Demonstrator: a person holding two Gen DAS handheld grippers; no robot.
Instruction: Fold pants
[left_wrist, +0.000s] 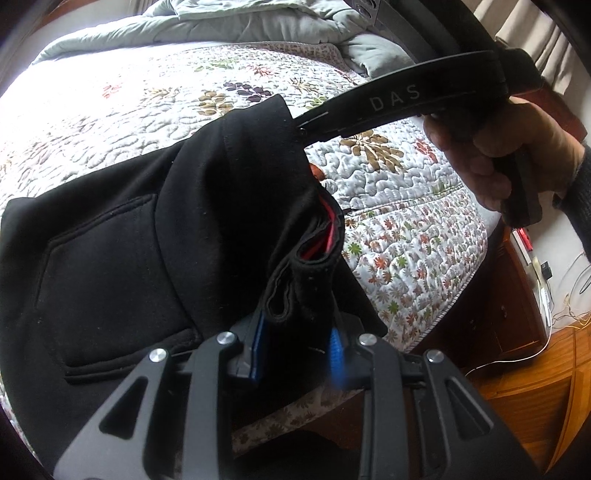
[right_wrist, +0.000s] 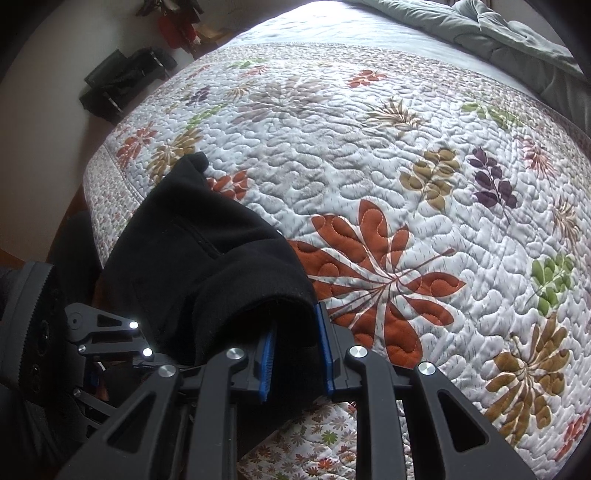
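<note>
The black pants (left_wrist: 129, 240) lie in a fold across the near part of the floral quilt (left_wrist: 110, 110), a back pocket facing up. My left gripper (left_wrist: 295, 332) is shut on a bunched hem or waist end with red lining showing. Held by a hand (left_wrist: 498, 155), my right gripper (left_wrist: 306, 127) comes in from the upper right and pinches the farther edge of the same fold. In the right wrist view its blue pads (right_wrist: 325, 339) clamp black fabric of the pants (right_wrist: 192, 258), and my right gripper (right_wrist: 297, 332) hangs just above the quilt (right_wrist: 369, 147).
A rumpled grey duvet (left_wrist: 221, 26) is piled at the head of the bed. The bed's edge drops to a wooden cabinet (left_wrist: 498, 314) and wood floor (left_wrist: 535, 387) on the right. Black objects (right_wrist: 122, 81) sit on the floor beyond the far corner.
</note>
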